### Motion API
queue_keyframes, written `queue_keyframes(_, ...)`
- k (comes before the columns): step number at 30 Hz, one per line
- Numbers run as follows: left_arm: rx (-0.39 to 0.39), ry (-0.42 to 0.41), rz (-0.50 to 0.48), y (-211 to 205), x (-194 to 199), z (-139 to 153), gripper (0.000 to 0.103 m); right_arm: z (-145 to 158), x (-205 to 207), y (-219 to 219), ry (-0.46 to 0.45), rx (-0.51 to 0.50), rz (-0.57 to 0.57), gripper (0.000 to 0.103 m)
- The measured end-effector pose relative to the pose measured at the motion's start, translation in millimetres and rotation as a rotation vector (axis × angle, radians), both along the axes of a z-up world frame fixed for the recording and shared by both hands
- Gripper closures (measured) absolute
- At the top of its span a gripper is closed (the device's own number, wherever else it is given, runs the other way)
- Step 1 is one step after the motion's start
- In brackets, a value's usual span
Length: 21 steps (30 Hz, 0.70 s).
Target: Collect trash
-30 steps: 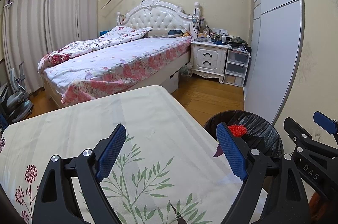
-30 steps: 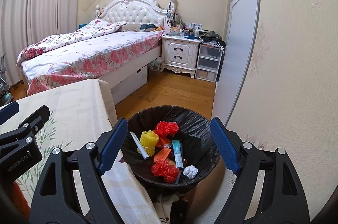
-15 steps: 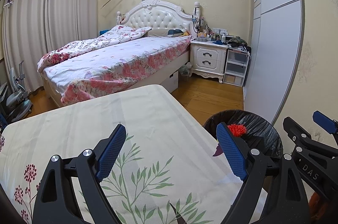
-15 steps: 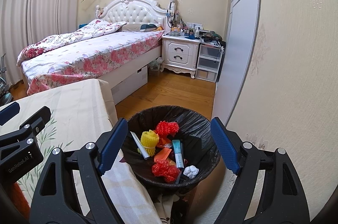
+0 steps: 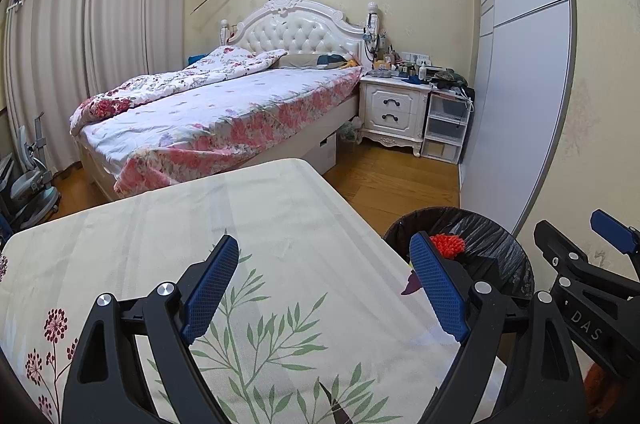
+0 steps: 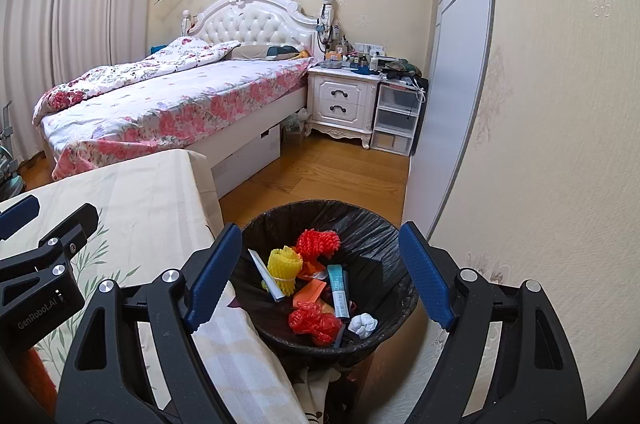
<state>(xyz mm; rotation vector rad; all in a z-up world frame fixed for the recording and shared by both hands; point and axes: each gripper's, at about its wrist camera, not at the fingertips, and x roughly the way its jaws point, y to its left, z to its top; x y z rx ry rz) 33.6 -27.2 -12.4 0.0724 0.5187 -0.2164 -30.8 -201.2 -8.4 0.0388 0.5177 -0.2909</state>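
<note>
A black-lined trash bin (image 6: 376, 224) stands on the floor beside the table. It holds a red foam net (image 6: 318, 242), a yellow foam net (image 6: 284, 266), a red crumpled bag (image 6: 314, 320), a teal tube (image 6: 339, 290), a white paper ball (image 6: 363, 324) and other scraps. My right gripper (image 6: 320, 276) is open and empty, above the bin. My left gripper (image 5: 324, 284) is open and empty, over the table's floral cloth (image 5: 180, 224). The bin (image 5: 492, 236) shows at right in the left wrist view.
A bed (image 5: 224, 112) with a floral cover stands beyond the table. A white nightstand (image 5: 394, 110) and plastic drawers (image 5: 446, 128) are at the far wall. A wardrobe (image 6: 452, 84) and wall are right of the bin. Wooden floor (image 6: 320, 172) lies between.
</note>
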Motion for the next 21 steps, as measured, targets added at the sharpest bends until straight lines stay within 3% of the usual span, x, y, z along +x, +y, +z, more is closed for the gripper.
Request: queue_keyframes(21, 0.001, 0.002, -0.002, -0.9, -0.7, -1.5, 0.018, 0.8, -0.3, 0.5, -0.002, -0.001, 0.001, 0.024)
